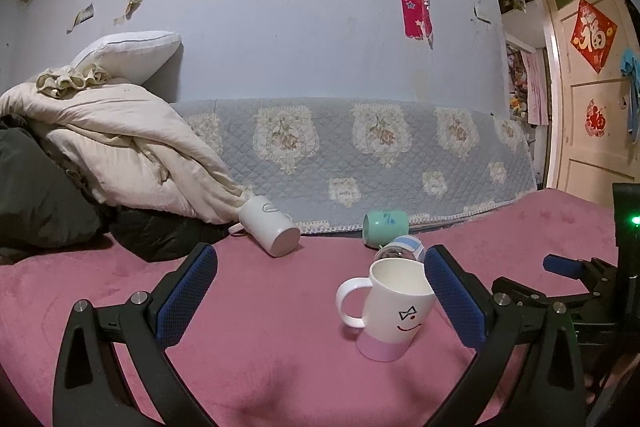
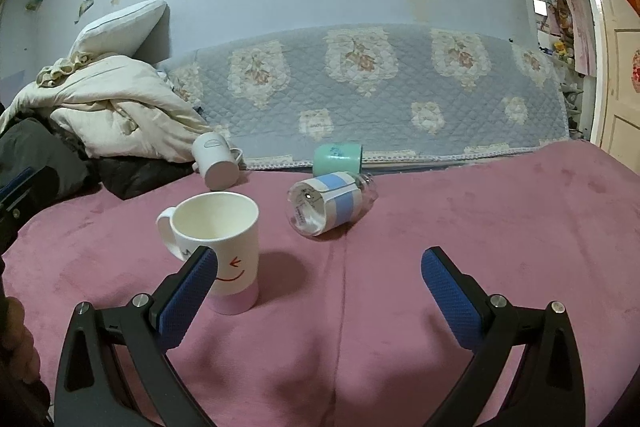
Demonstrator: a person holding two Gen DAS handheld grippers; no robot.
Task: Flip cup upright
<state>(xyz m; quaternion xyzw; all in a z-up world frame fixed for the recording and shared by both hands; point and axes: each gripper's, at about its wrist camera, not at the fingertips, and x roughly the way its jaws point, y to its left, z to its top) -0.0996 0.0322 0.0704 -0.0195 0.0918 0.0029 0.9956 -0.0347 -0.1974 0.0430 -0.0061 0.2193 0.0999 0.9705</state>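
A white mug with a pink base and a smiley face (image 1: 394, 311) stands upright on the pink blanket; it also shows in the right wrist view (image 2: 224, 247). My left gripper (image 1: 320, 291) is open, the mug just inside its right finger. My right gripper (image 2: 320, 287) is open and empty, its left finger in front of the mug. A plain white mug (image 1: 270, 225) (image 2: 216, 161), a green cup (image 1: 386, 223) (image 2: 338, 159) and a clear jar with a blue band (image 2: 332, 203) (image 1: 402, 247) lie on their sides behind.
A heap of cream bedding (image 1: 120, 147) and dark clothes (image 1: 40, 203) fills the left. A quilted floral cover (image 1: 360, 155) runs along the wall behind. The right gripper's body (image 1: 580, 287) shows at the left wrist view's right edge. A door (image 1: 592, 87) stands at the right.
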